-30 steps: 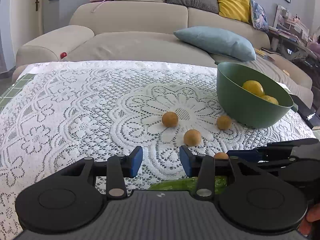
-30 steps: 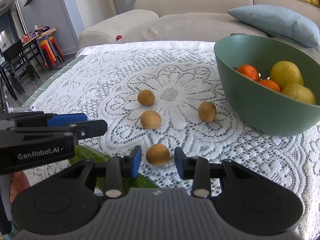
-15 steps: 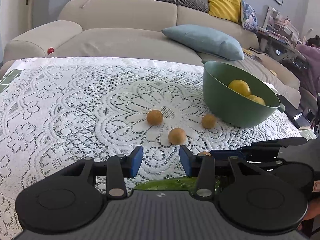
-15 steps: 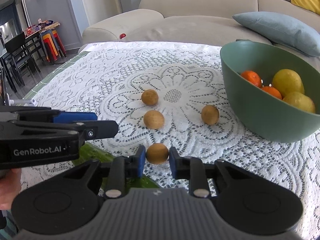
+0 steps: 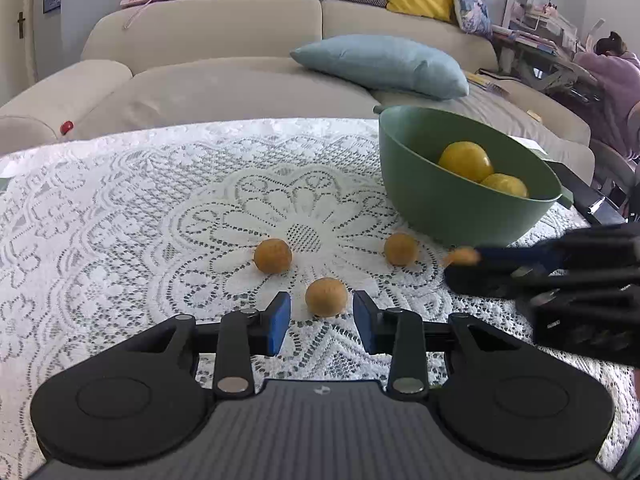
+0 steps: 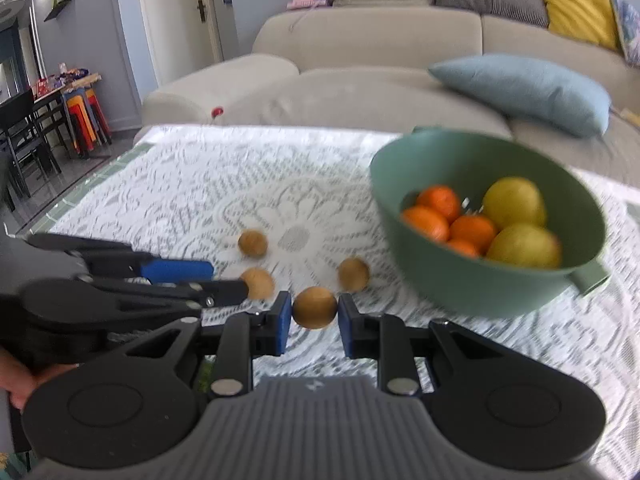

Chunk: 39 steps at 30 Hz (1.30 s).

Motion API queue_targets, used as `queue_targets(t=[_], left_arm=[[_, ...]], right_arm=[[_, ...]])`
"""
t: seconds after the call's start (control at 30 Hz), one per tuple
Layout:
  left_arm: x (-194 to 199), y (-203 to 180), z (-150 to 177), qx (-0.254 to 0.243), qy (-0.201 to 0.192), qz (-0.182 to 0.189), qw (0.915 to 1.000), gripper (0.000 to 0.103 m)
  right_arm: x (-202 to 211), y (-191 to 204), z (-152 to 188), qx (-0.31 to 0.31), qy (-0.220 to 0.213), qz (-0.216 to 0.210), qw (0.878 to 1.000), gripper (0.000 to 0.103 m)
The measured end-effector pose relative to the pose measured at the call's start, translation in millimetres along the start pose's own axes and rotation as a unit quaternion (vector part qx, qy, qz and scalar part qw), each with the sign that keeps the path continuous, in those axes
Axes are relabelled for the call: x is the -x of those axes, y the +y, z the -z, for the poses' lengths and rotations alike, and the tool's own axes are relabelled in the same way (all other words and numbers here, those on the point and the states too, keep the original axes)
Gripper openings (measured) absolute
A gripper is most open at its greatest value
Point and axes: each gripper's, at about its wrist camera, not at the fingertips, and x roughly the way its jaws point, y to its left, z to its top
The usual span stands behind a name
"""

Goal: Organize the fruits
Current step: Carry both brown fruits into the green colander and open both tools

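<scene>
A small brown fruit [image 5: 326, 296] lies on the lace cloth between the fingertips of my left gripper [image 5: 321, 320]. Its jaws are closing, and a gap still shows on each side of the fruit. My right gripper [image 6: 312, 320] is shut on another brown fruit [image 6: 315, 307] and holds it above the cloth, left of the green bowl [image 6: 480, 280]. The left wrist view shows that held fruit [image 5: 460, 257] in the right gripper [image 5: 466, 270] near the bowl [image 5: 440, 208]. Two more brown fruits [image 5: 273, 255] [image 5: 401, 249] lie loose on the cloth.
The bowl holds yellow fruits [image 6: 514, 202] and oranges [image 6: 440, 202]. A beige sofa [image 5: 240, 80] with a blue cushion [image 5: 380, 64] stands behind the table. A person [image 5: 612, 68] sits at the far right. The table's left edge [image 6: 80, 184] drops to the floor.
My right gripper closed on the nearest fruit and lifted it toward the bowl. My left gripper moved forward until a fruit sat between its fingers, and its jaws narrowed.
</scene>
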Motion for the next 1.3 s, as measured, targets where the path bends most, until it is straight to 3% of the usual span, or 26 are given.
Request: queue_targets(t=[0.23, 0.5, 0.8, 1.3], left_arm=[[-16, -4, -2, -0.001, 0.013, -0.002, 0.9999, 0.034], [-19, -4, -2, 0.008, 0.019, -0.007, 0.9998, 0.027], [0, -4, -27, 0.032, -0.001, 0.015, 0.9994, 0.027], [-6, -48, -98, 0.027, -0.01, 0.065, 0.9974, 0.027]], right_arm=[[20, -9, -12, 0.003, -0.032, -0.004, 0.999, 0.021], [22, -24, -38, 0.018, -0.048, 0.029, 0.998, 0.021], [-11, -64, -60, -0.012, 0.003, 0.059, 0.998, 0.021], [-43, -90, -54, -0.032, 0.044, 0.052, 0.997, 0.022]])
